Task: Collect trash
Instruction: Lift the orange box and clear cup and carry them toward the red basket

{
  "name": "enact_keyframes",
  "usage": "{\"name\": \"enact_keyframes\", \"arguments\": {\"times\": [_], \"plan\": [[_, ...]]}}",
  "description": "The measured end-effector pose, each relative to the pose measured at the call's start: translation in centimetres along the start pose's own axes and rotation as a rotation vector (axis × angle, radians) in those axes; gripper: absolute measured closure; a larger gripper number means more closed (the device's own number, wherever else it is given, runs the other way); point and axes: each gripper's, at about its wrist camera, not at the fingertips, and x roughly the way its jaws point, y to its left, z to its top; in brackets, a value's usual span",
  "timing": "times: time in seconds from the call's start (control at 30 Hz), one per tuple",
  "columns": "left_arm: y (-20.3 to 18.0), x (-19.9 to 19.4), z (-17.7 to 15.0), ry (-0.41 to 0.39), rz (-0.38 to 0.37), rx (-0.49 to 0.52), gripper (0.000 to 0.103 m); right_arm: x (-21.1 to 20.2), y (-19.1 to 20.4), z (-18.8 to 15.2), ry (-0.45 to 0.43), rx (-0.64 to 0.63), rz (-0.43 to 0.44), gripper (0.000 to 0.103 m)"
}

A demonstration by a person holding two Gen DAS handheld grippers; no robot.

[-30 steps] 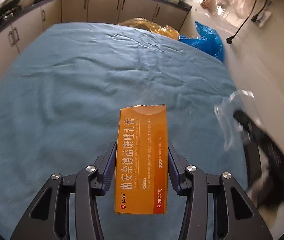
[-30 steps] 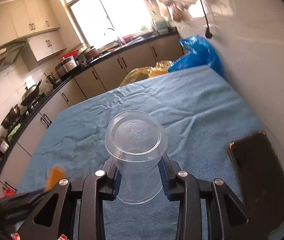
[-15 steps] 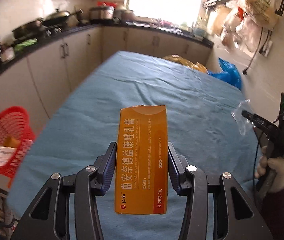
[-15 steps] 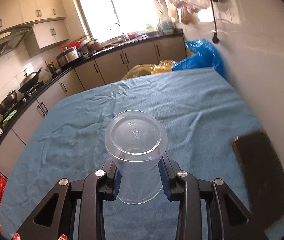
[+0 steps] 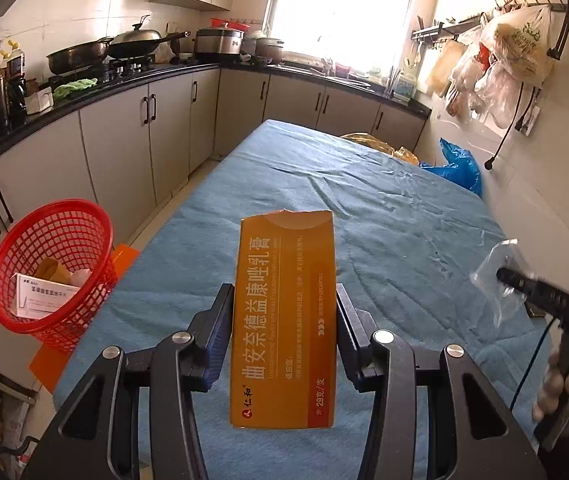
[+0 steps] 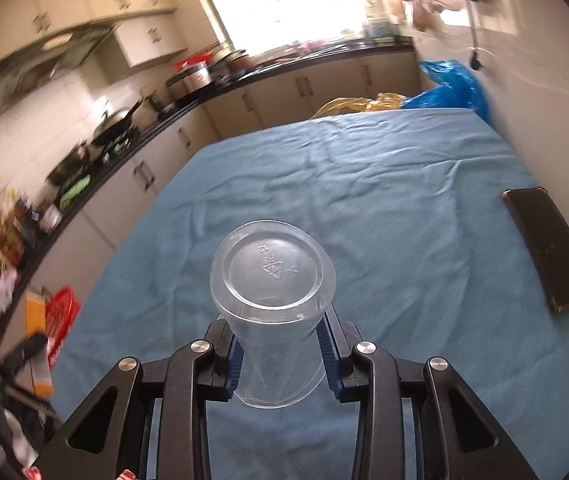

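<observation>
My left gripper [image 5: 282, 300] is shut on an orange medicine box [image 5: 284, 320] with white Chinese print, held lengthwise above the near left part of the blue-covered table [image 5: 364, 200]. A red mesh basket [image 5: 50, 268] with a white box and other trash in it stands on the floor off the table's left edge. My right gripper [image 6: 280, 336] is shut on a clear plastic cup [image 6: 272, 300], its base facing the camera. In the left wrist view the right gripper [image 5: 524, 284] with the cup shows at the far right. The basket [image 6: 60, 312] appears blurred at the lower left.
A black phone [image 6: 548, 252] lies on the table by the right wall. Blue [image 5: 456, 164] and yellow [image 5: 380, 146] plastic bags sit beyond the table's far end. Cabinets and a counter [image 5: 124, 120] with pans run along the left. A gloved hand [image 5: 564, 392] holds the right gripper.
Both grippers swung left and back with their loads. The left wrist view now takes in the red basket, larger than before. The right wrist view is blurred and now shows the basket.
</observation>
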Motion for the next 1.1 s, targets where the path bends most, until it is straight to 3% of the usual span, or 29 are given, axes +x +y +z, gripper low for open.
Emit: {"name": "enact_keyframes", "arguments": {"times": [0.3,0.63,0.9,1.0,1.1], "plan": [[2.8,1.1,-0.5,0.036,-0.016,-0.052,0.057,1.5,4.7,-3.3,0.059,-0.113,-0.023,0.067],[4.9,6.1,-1.4,0.185,-0.016,-0.119,0.057,3.4,4.9,-3.9,0.069,-0.112,-0.039,0.064],[4.7,6.5,-1.6,0.179,0.0,-0.143,0.057,3.9,5.3,-4.4,0.043,-0.092,-0.044,0.056],[4.7,6.3,-1.9,0.181,-0.013,-0.17,0.057,3.8,5.5,-4.5,0.029,-0.097,-0.049,0.057],[4.6,5.5,-2.2,0.181,-0.054,-0.189,0.058,3.4,6.0,-4.7,0.012,-0.114,-0.051,0.064]]}}
